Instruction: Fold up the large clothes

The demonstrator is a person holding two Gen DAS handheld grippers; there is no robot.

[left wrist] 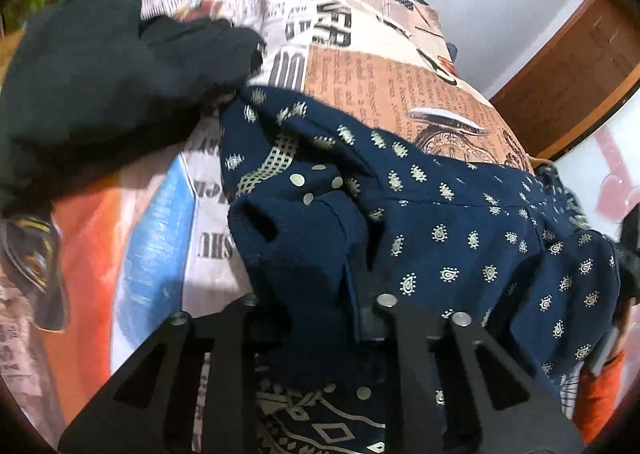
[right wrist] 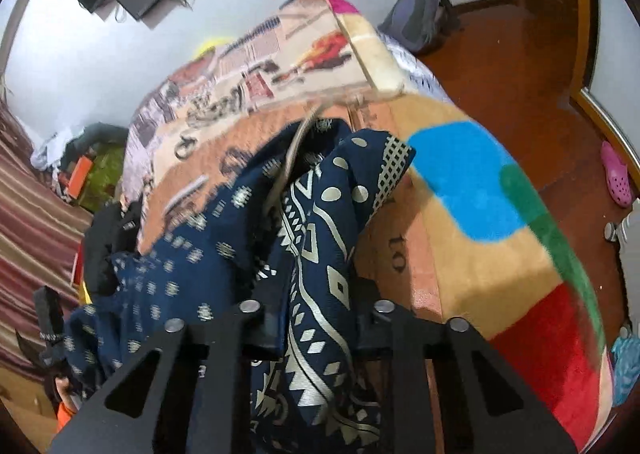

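Bedroom with white walls and a bed (right wrist: 472,262) under a colourful printed blanket. On it lies a rumpled navy garment (left wrist: 460,238) with pale gold motifs, beside a black cloth (left wrist: 100,85). Left tool (left wrist: 316,310) is clamped on its plain fold; right tool (right wrist: 316,314) is clamped on its patterned border.
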